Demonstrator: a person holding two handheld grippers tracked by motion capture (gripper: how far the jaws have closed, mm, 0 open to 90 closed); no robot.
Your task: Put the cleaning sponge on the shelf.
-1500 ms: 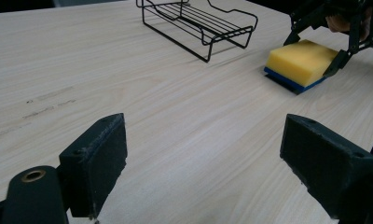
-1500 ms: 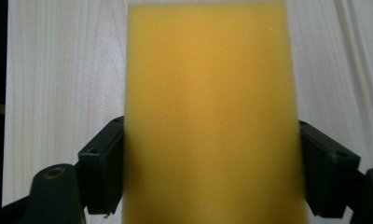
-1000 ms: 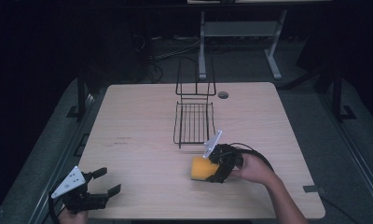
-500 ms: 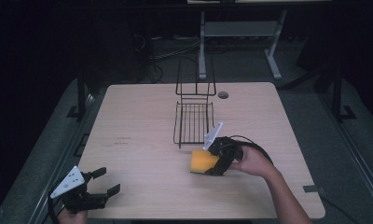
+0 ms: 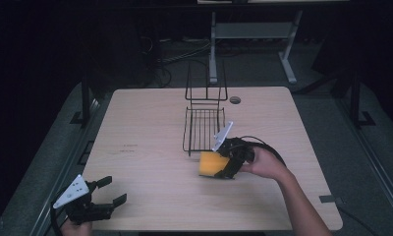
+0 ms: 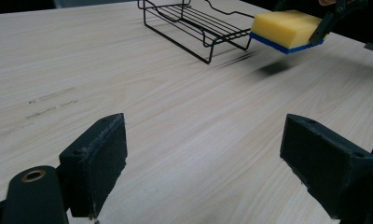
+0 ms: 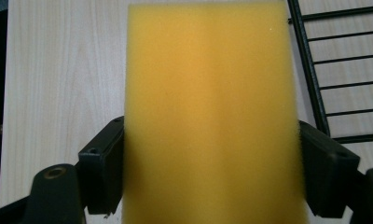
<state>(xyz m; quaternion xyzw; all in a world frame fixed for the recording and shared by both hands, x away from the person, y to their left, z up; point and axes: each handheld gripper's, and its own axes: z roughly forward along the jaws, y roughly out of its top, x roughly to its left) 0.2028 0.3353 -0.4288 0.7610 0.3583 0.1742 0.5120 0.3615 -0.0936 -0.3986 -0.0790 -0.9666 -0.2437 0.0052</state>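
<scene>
Yellow sponge [image 5: 212,164], clamped in the right claw [image 5: 224,164] above the bench [image 5: 150,128], could snag the wire rack [image 5: 203,129] rim and twist loose (left claw [image 5: 108,191] gapes empty).

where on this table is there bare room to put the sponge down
Bare wood runs across the table left of the wire rack, down to the open left gripper. Another free strip lies right of the rack, past the cable hole. It is crowded only at the rack's near end, where the right gripper holds the sponge.
</scene>
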